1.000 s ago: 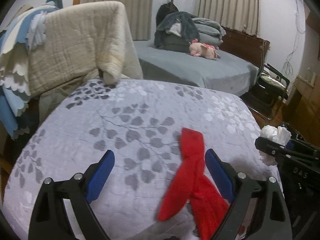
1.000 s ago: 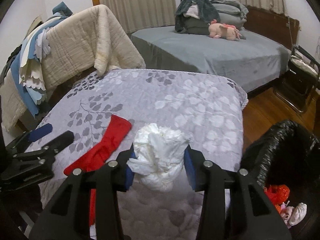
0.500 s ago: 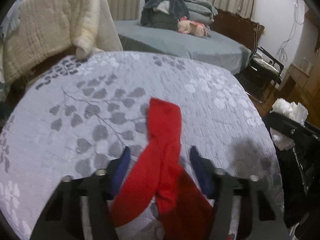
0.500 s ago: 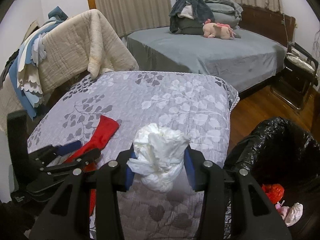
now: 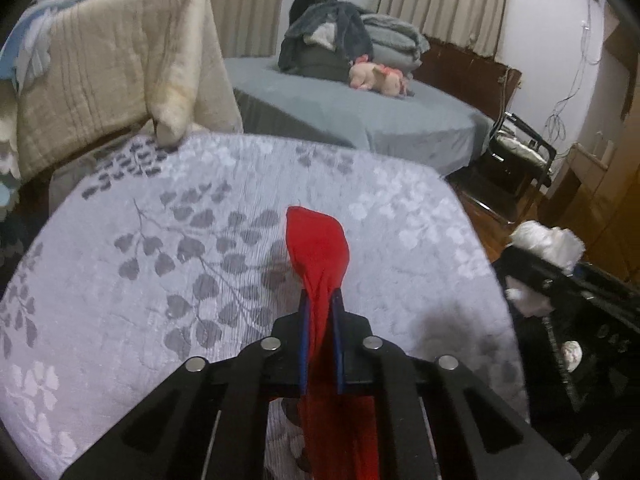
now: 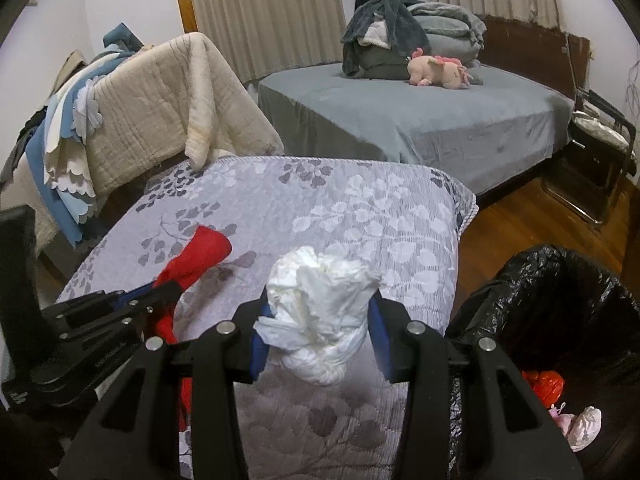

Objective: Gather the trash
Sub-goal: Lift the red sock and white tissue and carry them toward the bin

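The limp red cloth strip (image 5: 318, 248) is pinched by the left gripper (image 5: 320, 300) and the crumpled white paper wad (image 6: 320, 316) is clamped by the right gripper (image 6: 318, 332); both remain to be dropped in the black-lined bin (image 6: 560, 280) at right.

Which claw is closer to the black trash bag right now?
Right. The right claw, shut on the crumpled white tissue, sits just beside the black trash bag. The left claw, clamping the red cloth, is farther away over the bedspread.

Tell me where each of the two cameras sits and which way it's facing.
Left wrist: on the left hand-held gripper, facing down across the leaf-print cover; its fingers pinch the red cloth.
Right wrist: on the right hand-held gripper, clamping white crumpled paper, black trash bag alongside.
Shared: cloth, cover, paper, grey bed.
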